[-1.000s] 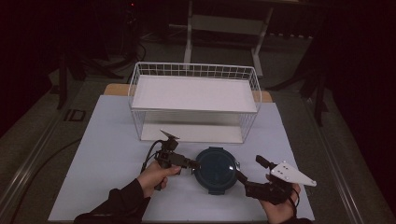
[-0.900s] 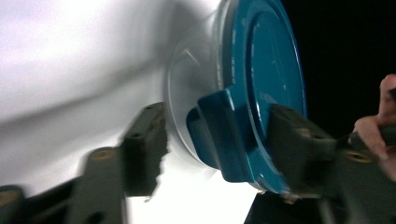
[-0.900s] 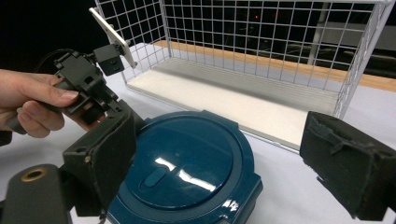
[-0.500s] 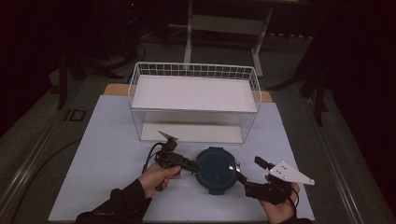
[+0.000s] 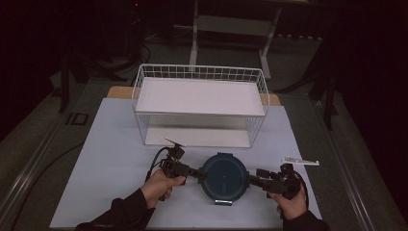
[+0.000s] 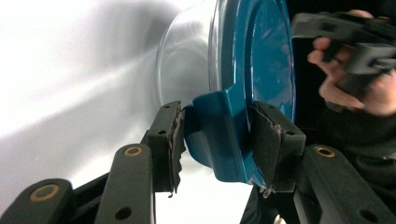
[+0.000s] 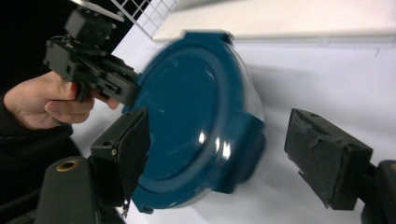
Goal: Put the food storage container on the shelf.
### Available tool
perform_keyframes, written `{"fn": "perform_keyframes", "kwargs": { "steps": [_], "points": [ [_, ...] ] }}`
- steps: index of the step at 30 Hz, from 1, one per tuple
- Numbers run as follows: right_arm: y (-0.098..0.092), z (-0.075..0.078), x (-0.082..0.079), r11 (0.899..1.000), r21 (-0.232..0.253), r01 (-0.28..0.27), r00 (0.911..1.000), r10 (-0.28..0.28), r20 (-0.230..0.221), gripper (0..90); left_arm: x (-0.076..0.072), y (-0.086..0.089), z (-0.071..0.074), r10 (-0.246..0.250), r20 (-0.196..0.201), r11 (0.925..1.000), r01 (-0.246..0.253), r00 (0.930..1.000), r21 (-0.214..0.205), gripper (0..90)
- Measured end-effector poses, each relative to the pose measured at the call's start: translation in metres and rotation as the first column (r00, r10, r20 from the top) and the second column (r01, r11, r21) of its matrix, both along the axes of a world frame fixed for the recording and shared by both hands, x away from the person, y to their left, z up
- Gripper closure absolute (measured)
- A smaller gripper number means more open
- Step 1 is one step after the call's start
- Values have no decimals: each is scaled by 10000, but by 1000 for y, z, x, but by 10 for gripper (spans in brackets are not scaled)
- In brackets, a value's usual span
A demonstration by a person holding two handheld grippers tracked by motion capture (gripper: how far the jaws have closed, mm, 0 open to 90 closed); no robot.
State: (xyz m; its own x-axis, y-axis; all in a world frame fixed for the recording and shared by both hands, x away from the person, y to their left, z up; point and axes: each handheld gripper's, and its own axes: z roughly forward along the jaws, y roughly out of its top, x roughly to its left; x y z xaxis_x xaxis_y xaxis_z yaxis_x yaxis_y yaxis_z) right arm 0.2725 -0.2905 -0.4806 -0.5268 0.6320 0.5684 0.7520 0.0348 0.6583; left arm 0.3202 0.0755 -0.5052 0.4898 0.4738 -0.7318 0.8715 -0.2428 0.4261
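Centrally on table (image 5: 110, 144), round container with blue lid (image 5: 224, 175) sits between grippers; left gripper (image 6: 217, 140) clamped on lid tab, right gripper (image 7: 243, 156) spread wide around opposite tab.

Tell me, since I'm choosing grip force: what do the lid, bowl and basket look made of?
Lid: likely glossy teal plastic, with sharp highlights and moulded tabs. Bowl: clear glass or plastic; see-through, reflections alone can't tell which. Basket: thin white wire grid, probably coated metal.

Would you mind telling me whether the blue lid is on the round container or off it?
On. The blue lid caps the clear round container, and the left gripper clamps one of its side latch tabs.
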Motion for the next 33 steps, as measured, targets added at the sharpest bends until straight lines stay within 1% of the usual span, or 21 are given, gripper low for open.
{"fn": "perform_keyframes", "kwargs": {
  "steps": [1,2,3,4,5,6,10,11,12,13,14,15,18,21,23,25,28,30,31,32,33],
  "points": [
    [0,0,0,10000,0,0,10000,0,0,246,0,0,0,0,0,10000,0,10000,0,555],
    [-5,-9,5,9970,651,-417,9984,441,-352,292,-1,0,0,-80,108,10000,80,9999,0,559],
    [-6,-12,6,9958,797,-446,9976,487,-499,312,-2,0,1,-125,172,9999,125,9998,-2,560],
    [-6,-15,7,9952,806,-557,9961,609,-635,331,-4,0,1,-210,394,9998,211,9990,-29,562],
    [-6,-17,7,9940,822,-727,9943,787,-715,349,-4,0,1,-210,394,9998,211,9990,-29,564],
    [-5,-18,8,9947,737,-719,9935,779,-829,351,-6,0,2,-177,463,9998,182,9988,-104,566],
    [-4,-23,7,9921,807,-957,9848,1062,-1377,477,-10,0,3,-174,621,9997,184,9979,-148,573],
    [-4,-23,7,9918,795,-997,9837,1102,-1418,510,-11,1,3,-183,625,9997,192,9979,-135,574],
    [-4,-24,7,9918,773,-1021,9817,1130,-1531,516,-13,1,3,-165,659,9997,175,9977,-155,575],
    [-4,-25,7,9904,890,-1061,9795,1195,-1620,542,-13,1,3,-165,659,9997,175,9977,-155,576],
    [-4,-25,7,9904,890,-1061,9795,1195,-1620,542,-14,2,2,-140,689,9998,152,9975,-160,576],
    [0,-26,5,9895,853,-1168,9762,1302,-1737,537,-16,2,2,-95,674,9998,106,9977,-157,576],
    [0,-26,4,9896,954,-1081,9766,1236,-1758,543,-18,3,2,-60,709,9998,73,9975,-188,576],
    [0,-29,3,9890,1269,-764,9761,1001,-1930,549,-21,3,1,227,637,9996,-215,9977,-196,571],
    [2,-28,2,9898,1223,-736,9773,960,-1889,551,-23,2,2,398,619,9992,-396,9973,-40,567],
    [2,-27,1,9898,1231,-723,9774,949,-1890,555,-27,2,2,589,614,9983,-586,9964,-61,569],
    [2,-26,0,9900,1264,-622,9769,863,-1955,557,-29,1,4,682,678,9977,-682,9954,-26,570],
    [2,-26,0,9901,1256,-624,9767,864,-1963,558,-30,1,4,691,733,9976,-690,9949,-44,570],
    [3,-24,-1,9917,1136,-602,9796,805,-1840,558,-31,3,5,656,918,9978,-654,9936,-56,569],
    [4,-24,-1,9910,1195,-597,9803,808,-1800,558,-31,3,5,656,918,9978,-654,9936,-56,569],
    [4,-22,-1,9912,1170,-614,9822,809,-1697,558,-31,4,9,654,1161,9979,-648,9911,-93,569]
  ]
}}
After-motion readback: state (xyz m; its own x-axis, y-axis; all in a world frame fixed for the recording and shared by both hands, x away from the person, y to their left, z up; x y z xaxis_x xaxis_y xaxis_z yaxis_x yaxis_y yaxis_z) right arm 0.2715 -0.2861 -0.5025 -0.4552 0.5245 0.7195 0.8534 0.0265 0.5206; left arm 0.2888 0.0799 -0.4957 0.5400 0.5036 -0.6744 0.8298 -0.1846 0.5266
